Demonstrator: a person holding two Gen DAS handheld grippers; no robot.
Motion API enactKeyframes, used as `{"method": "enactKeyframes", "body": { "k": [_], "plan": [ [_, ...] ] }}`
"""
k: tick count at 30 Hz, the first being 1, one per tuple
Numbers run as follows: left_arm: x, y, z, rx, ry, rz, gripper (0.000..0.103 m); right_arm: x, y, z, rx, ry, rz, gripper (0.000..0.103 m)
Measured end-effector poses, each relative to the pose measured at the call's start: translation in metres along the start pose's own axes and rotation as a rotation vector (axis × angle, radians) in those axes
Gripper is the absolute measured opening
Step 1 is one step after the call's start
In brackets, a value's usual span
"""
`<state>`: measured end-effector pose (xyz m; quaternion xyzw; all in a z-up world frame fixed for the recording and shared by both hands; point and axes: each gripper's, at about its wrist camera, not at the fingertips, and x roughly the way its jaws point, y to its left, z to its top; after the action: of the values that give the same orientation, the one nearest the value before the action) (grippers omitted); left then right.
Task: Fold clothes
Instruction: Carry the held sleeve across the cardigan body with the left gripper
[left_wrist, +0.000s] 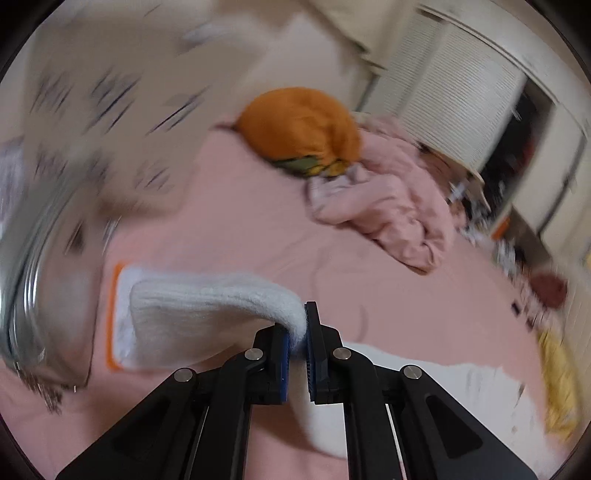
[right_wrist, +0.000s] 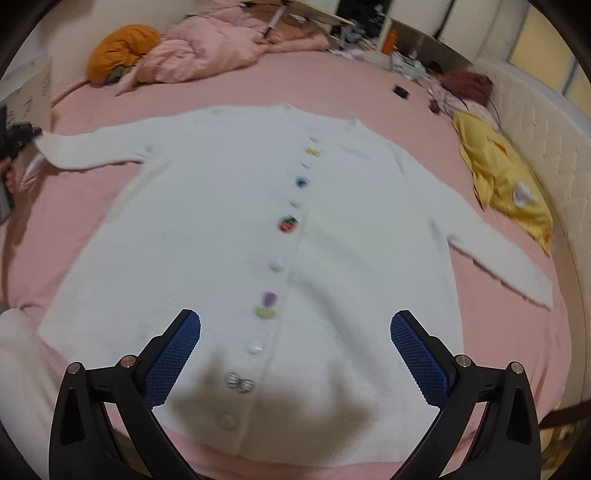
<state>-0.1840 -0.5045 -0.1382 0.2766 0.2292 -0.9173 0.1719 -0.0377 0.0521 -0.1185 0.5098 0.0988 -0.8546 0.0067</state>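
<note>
Your left tongs (left_wrist: 298, 332) are pinching the end of one sleeve (left_wrist: 207, 306) of the white cardigan (right_wrist: 236, 206), the knit bunched between the blue pads (left_wrist: 283, 365) and curving away from them, lifted off the bed. Your right tongs (right_wrist: 295, 354) are spread wide and grip nothing; they hover over the cardigan's hem, near the lowest buttons.

Cardigan position: laid flat, front up, on the pink sheet (right_wrist: 332, 88) of the bed, buttoned along a row of mixed decorative buttons (right_wrist: 288, 223), neck at the far end. The other sleeve (right_wrist: 495, 254) is stretched out to the right, close to a yellow cloth (right_wrist: 498, 173). A crumpled pink blanket (right_wrist: 207, 48) and an orange bundle (right_wrist: 118, 48) sit at the far end, well apart from the garment.

Handling, judged: fluffy knit, light, soft, fully limp. It will sag and stretch under its own weight wherever it is lifted, so one pinch will not carry a straight fold line. The pile looks grippy, unlikely to slip from the pads. Buttons are hard lumps; avoid clamping on them.

Where to take hold: cuff and shoulder seam for each sleeve; hem corners, not the hem's middle, for the body.
</note>
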Motion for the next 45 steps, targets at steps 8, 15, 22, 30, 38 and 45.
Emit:
{"method": "enactKeyframes", "body": {
  "k": [8, 15, 22, 30, 38, 45],
  "plan": [
    [0.006, -0.139, 0.009, 0.278, 0.006, 0.064, 0.008, 0.020, -0.045, -0.016, 0.123, 0.016, 0.044, 0.103],
    [0.013, -0.264, -0.014, 0.395, 0.041, -0.046, 0.008, 0.040, -0.076, -0.032, 0.170, -0.010, 0.047, 0.103],
    [0.017, -0.389, -0.059, 0.546, 0.080, -0.212, 0.008, 0.064, -0.104, -0.050, 0.242, -0.011, 0.096, 0.103],
    [-0.012, -0.485, -0.105, 0.652, 0.148, -0.404, 0.008, 0.077, -0.129, -0.057, 0.325, -0.027, 0.158, 0.103],
    [-0.037, -0.531, -0.155, 0.722, 0.208, -0.535, 0.008, 0.083, -0.148, -0.063, 0.425, -0.015, 0.236, 0.103],
    [-0.041, -0.555, -0.208, 0.745, 0.262, -0.625, 0.008, 0.085, -0.150, -0.061, 0.435, -0.014, 0.250, 0.103]
  ]
}}
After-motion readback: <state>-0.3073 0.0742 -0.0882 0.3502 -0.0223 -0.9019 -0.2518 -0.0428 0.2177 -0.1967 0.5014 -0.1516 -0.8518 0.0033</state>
